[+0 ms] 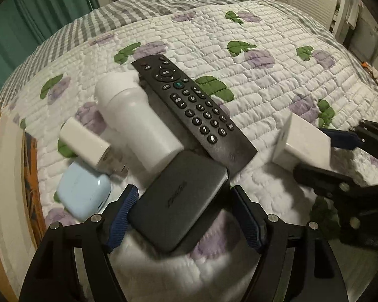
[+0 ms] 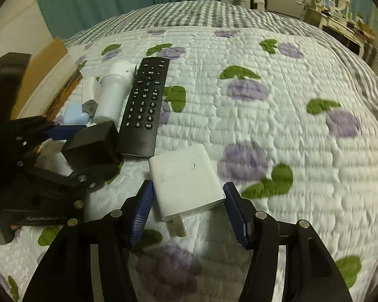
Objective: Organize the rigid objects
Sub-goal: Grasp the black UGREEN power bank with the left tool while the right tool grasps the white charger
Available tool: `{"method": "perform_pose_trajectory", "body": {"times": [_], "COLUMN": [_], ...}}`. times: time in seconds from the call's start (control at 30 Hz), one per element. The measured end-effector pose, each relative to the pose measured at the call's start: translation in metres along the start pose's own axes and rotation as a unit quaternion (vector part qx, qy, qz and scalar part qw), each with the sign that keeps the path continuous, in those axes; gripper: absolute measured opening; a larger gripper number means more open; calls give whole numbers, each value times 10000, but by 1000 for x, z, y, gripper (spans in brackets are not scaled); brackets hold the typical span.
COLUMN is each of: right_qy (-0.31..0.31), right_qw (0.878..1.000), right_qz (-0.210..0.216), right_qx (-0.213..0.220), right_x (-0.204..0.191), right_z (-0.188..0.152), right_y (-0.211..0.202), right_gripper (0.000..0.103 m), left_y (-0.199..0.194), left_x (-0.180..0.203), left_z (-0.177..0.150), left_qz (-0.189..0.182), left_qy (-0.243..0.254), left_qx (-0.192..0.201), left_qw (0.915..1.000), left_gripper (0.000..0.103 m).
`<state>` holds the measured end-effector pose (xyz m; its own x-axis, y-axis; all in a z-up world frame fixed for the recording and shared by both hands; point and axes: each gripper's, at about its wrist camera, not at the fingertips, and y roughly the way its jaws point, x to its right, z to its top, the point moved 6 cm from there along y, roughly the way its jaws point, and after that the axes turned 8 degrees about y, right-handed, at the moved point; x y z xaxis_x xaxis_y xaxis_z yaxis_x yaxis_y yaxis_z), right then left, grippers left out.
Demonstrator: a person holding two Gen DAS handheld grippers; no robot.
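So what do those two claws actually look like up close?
Both match: the left claw and right claw are matte black plastic frames with triangular cut-outs and silver round bolts at the joints. Each finger ends in a textured blue pad. No cables or sleeves show.

Quilted bedspread (image 1: 252, 80) with purple-and-green motifs; teal curtain (image 2: 118, 2) behind; cluttered white dresser (image 2: 340, 20) at far right.

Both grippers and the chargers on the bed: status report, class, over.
Left gripper shut on dark power bank. Right gripper shut on white charger. Remote touches the power bank's far corner.
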<state>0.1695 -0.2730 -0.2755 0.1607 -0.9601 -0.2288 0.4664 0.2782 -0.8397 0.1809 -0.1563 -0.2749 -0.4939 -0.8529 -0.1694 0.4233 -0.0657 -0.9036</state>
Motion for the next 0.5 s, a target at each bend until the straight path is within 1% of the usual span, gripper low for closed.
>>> {"method": "perform_pose_trajectory", "body": {"times": [0.13,0.17,0.33,0.43,0.47,0.5], "right_qy": [90,104,213,341,362,382], "right_qw": [10000,9999,9996,9992,9991,9990], "right_qz": [-11,-32,-162,-192,-192,-199], "right_qx": [9,10,57,85,92,100], "right_x": [3,3,5,5,4,3], "right_z": [-2,-2,-6,-9,-10,-12], "right_y": [-2,-2,-8,-16,-18,-21], "right_gripper": [55,55,54,54,54,54], "left_y": [2,2,-9,-25,-32,-37], "left_x": [-3,-4,2,10,10,12], "left_z": [3,3,-2,-7,-9,-10], "left_qz": [-77,-75,101,129,104,61], "left_qy": [-108,-104,-44,-54,-86,-114], "left_qx": [41,42,20,132,166,187], "left_qw": [9999,9999,9999,9998,9998,9997], "left_gripper": [78,76,75,74,72,67]}}
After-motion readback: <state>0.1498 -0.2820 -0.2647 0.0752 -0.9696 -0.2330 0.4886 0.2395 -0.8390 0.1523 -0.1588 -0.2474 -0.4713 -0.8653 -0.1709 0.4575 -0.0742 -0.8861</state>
